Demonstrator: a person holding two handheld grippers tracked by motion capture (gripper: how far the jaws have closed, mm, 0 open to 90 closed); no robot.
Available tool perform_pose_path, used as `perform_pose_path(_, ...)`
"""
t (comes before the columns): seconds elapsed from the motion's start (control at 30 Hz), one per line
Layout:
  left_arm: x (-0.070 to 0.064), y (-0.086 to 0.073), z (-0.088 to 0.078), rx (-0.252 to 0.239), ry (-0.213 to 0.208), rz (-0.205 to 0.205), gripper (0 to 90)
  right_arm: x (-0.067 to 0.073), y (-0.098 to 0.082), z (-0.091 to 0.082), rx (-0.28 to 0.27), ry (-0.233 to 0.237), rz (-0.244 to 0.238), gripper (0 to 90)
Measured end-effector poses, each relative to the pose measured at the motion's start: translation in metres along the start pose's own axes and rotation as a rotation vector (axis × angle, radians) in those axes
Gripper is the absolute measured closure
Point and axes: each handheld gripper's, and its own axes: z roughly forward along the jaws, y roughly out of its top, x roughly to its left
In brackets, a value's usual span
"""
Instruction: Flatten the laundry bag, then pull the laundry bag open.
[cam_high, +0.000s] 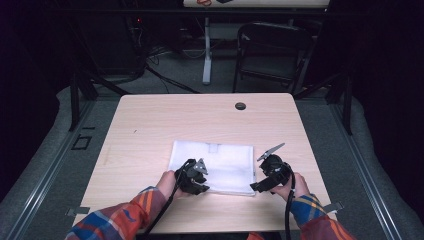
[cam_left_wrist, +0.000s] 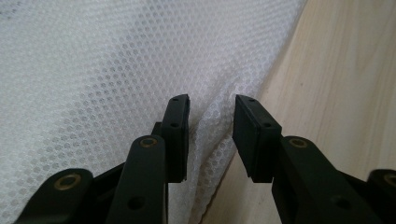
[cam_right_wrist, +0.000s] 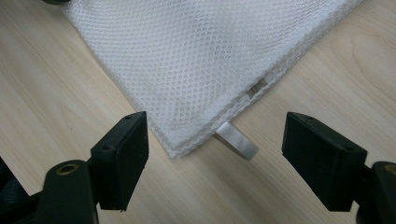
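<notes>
Pale wood worktop (cam_high: 150, 120) carries my folded white mesh cloth (cam_high: 225, 165) near its front edge. My left tool (cam_high: 196, 181) is part-closed, its jaws straddling a pinched ridge at the cloth's near left edge. My right tool (cam_high: 264, 184) gapes wide, empty, facing the near right corner (with a tab (cam_right_wrist: 237, 142)). Beyond lies bare worktop.

Bare counter (cam_high: 150, 125) on every side of the folded white mesh cloth (cam_high: 220, 160), open for passing. Only a small dark round cap (cam_high: 240, 106) near the far edge. Beyond the far edge, a black folding chair (cam_high: 272, 50) and a white post (cam_high: 207, 47).
</notes>
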Motion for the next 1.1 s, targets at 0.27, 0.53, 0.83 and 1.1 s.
perform_pose_path(0.27,-0.002,-0.001,0.000,-0.015,0.020,-0.031,86.3,0.002,-0.002,0.002,-0.044,-0.001,0.030,25.5)
perform_pose_path(0.53,0.000,0.000,-0.007,-0.050,0.014,-0.091,87.6,0.006,0.001,-0.003,-0.029,-0.001,-0.028,36.8)
perform_pose_path(0.83,-0.001,0.006,-0.019,-0.116,0.038,-0.162,87.8,0.028,0.005,-0.010,-0.072,0.014,-0.117,63.2)
perform_pose_path(1.1,0.003,0.007,-0.024,-0.132,0.050,-0.186,87.8,0.052,0.011,0.004,-0.045,0.045,-0.209,83.4)
